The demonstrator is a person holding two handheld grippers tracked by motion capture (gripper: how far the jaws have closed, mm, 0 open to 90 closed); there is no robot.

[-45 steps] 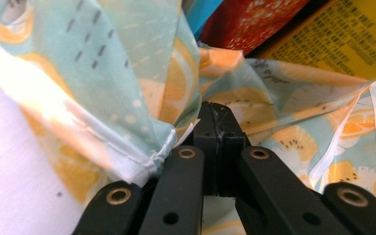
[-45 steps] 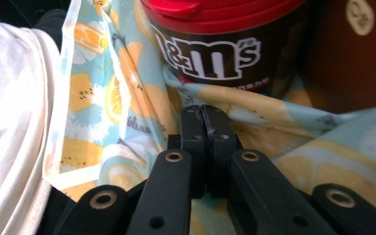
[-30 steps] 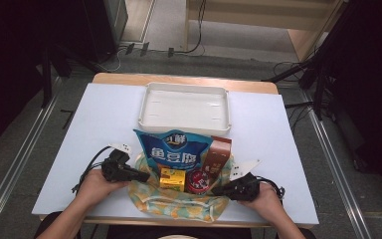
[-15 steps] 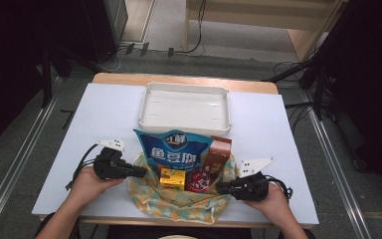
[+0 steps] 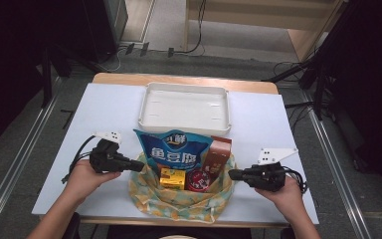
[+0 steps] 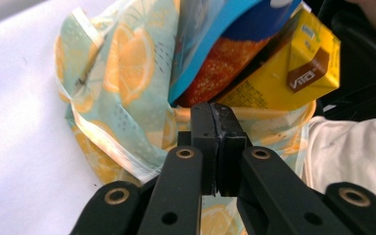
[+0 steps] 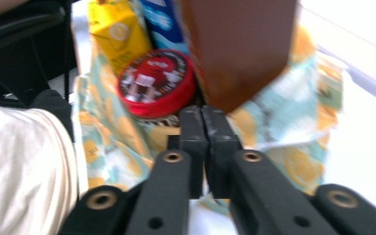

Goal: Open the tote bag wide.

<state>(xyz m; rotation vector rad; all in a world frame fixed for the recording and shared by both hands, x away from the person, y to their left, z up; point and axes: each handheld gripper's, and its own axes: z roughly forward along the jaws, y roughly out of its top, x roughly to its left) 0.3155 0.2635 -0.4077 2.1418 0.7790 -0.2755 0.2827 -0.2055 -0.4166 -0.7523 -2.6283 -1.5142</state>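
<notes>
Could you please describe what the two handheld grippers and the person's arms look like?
Both the left gripper and the right gripper are black, with two flat jaws on linked arms with brass-coloured rivets. Each carries a pale three-cornered plate with dark dots and trails a black cable. The forearms are bare, with no sleeves.

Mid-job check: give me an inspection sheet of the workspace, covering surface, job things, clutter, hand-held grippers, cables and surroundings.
Surface: white table top, wooden edge at the far side.
Job things: lemon-print cloth bag at the near edge, holding a blue snack packet, a brown box, a yellow drink carton and a red round tin.
Clutter: white tray, nothing in it.
Grippers: left hand-held gripper shut on the bag's left rim; right hand-held gripper shut on its right rim.
Cables: one trails from each gripper; more on the floor beyond.
Surroundings: grey floor, dark stands, wooden furniture behind.
</notes>
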